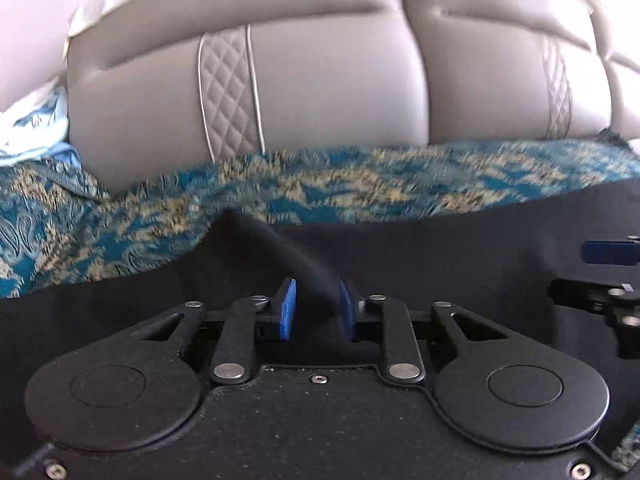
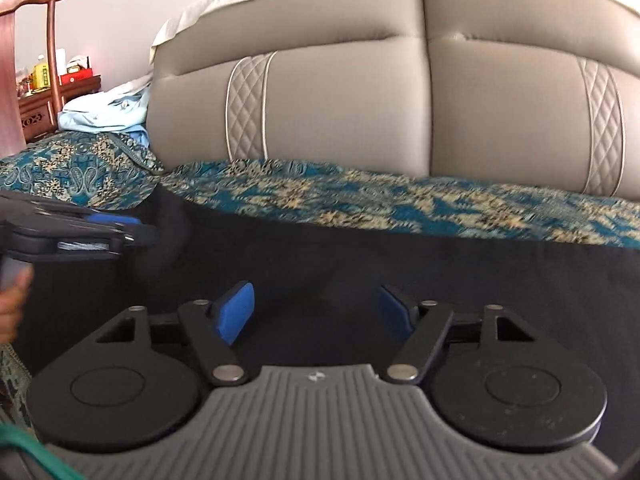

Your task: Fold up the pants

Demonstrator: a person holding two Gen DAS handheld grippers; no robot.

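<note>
Teal patterned bedspread (image 2: 400, 200) carries the black pants (image 2: 400, 272), spread flat below the padded headboard (image 2: 340, 100) for folding. Left gripper (image 1: 316, 308) pinches a raised fold of them, ready to lift; right gripper (image 2: 316, 312) hovers spread, gripping nothing.

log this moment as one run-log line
left claw: shut on raised fold of black fabric pants | right claw: open above pants | surface: teal-and-gold patterned bedspread
</note>
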